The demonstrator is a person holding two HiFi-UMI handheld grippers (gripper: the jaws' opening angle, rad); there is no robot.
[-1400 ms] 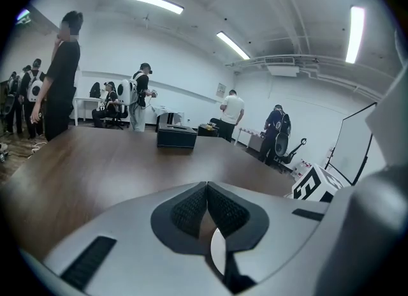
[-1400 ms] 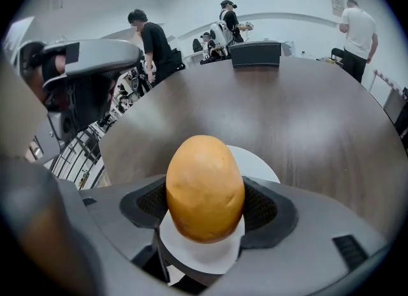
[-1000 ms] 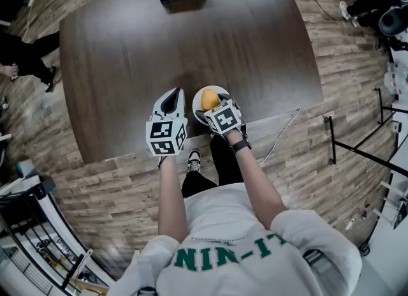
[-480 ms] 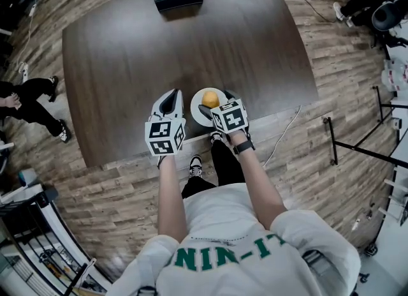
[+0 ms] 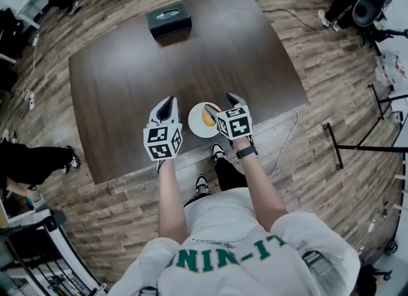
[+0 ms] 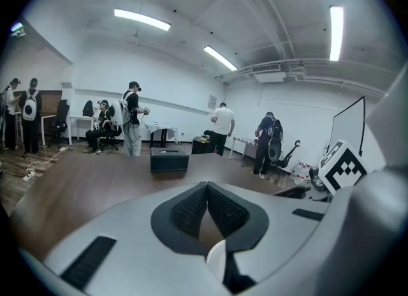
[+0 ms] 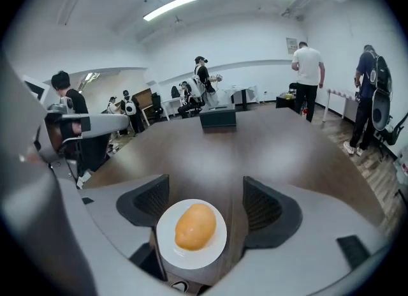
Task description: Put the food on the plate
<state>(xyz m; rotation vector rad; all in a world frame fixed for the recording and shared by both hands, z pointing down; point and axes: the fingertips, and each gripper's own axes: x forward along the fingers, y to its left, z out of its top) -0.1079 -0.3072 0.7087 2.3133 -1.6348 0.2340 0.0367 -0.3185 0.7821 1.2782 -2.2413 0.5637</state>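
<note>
An orange-yellow oval food piece (image 7: 194, 226) lies on a small white plate (image 7: 213, 251) near the front edge of the dark wooden table (image 5: 127, 71). In the head view the food (image 5: 208, 116) and the plate (image 5: 194, 126) sit between my two grippers. My right gripper (image 7: 207, 204) hangs above and just behind the plate. Its jaws are wide apart and closing, and its pads touch nothing. In the head view the right gripper (image 5: 221, 103) stands at the plate's right edge. The left gripper (image 5: 167, 103) rests left of the plate, its pads (image 6: 191, 208) pressed together with nothing between them.
A black box (image 5: 169, 19) stands at the table's far edge, also seen as the box (image 7: 217, 118) straight ahead. Several people stand or sit around the room beyond the table. A cable (image 5: 288, 129) trails on the wood floor to the right.
My right gripper has drawn back and to the right, off the plate, leaving the food lying on it. The head camera has shifted. The left gripper stays beside the plate.
</note>
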